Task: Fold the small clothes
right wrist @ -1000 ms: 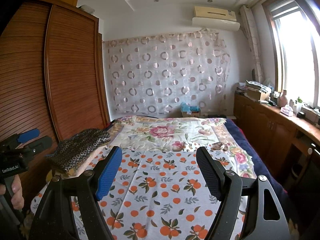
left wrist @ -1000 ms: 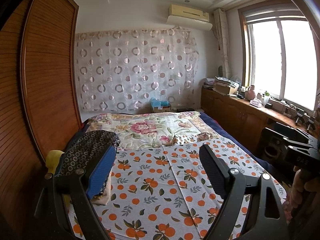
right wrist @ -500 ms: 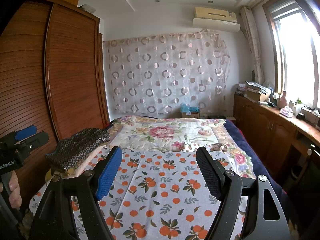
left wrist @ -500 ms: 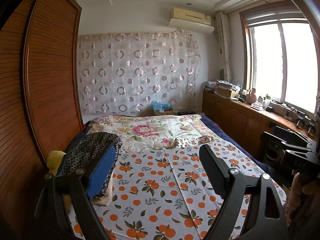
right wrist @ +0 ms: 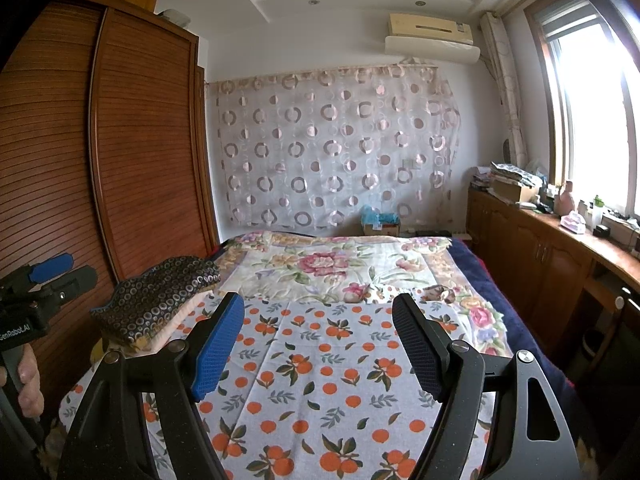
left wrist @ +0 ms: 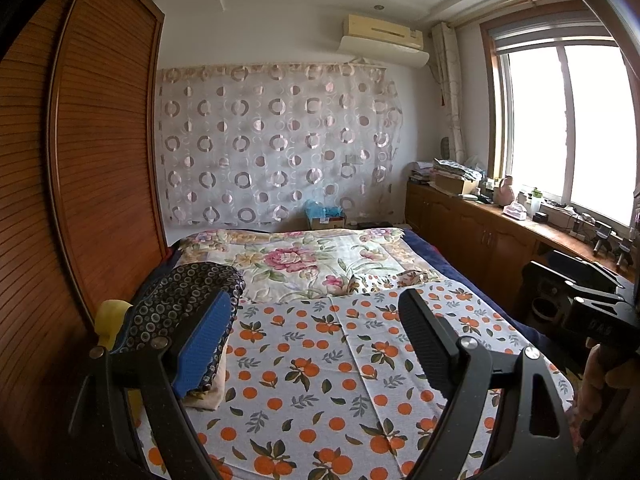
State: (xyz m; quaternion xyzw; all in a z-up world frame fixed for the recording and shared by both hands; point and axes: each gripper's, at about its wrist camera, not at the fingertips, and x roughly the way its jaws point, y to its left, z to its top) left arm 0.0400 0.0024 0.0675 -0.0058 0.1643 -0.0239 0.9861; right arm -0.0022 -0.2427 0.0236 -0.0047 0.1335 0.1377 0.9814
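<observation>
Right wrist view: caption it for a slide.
Open right claw above orange-print cloth on the bed, dark circle-patterned stack at left.

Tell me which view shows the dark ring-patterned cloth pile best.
Right wrist view: the pile lies unobstructed at the bed's left edge, its layers showing. In the left wrist view the left hand-held gripper has a blue pad covering part of it.

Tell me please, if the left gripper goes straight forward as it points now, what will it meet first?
The left gripper is open and empty, pointing slightly downward over the bed. It would probably first meet the orange-print cloth spread flat there. The dark ring-patterned pile lies to its left, apparently outside that line, though depth is unclear.
</observation>
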